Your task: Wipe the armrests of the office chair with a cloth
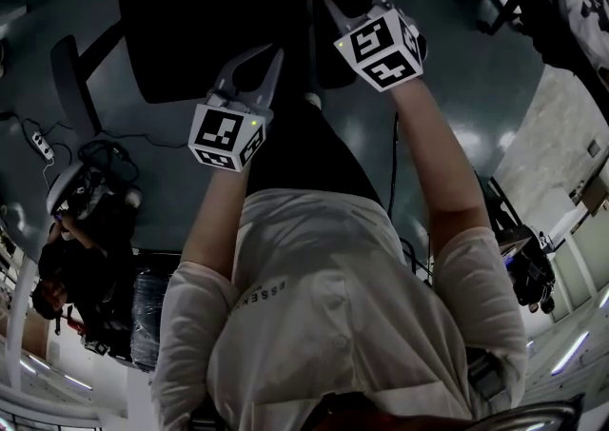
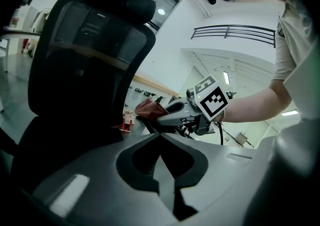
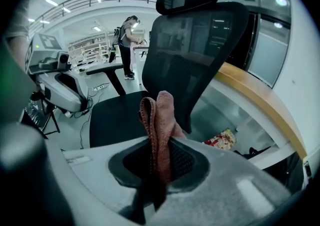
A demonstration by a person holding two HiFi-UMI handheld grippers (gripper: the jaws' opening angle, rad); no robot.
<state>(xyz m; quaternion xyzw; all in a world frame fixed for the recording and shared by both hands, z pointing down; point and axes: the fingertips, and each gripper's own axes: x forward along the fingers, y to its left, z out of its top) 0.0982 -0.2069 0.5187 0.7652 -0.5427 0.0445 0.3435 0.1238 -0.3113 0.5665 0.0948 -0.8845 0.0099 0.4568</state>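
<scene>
Clamped tight in the right tool (image 3: 155, 170): a pink cloth (image 3: 159, 117), held up near the chair (image 3: 200, 45) back, over the seat. Looks soft, light, floppy; probably best gripped at a bunched fold, with slack spare for wiping. Left tool (image 2: 161, 165) closed on nothing.

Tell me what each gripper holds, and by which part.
The right gripper pinches the reddish cloth by a bunched fold, and the folded end sticks up beyond it. The left gripper is shut and holds nothing.
</scene>
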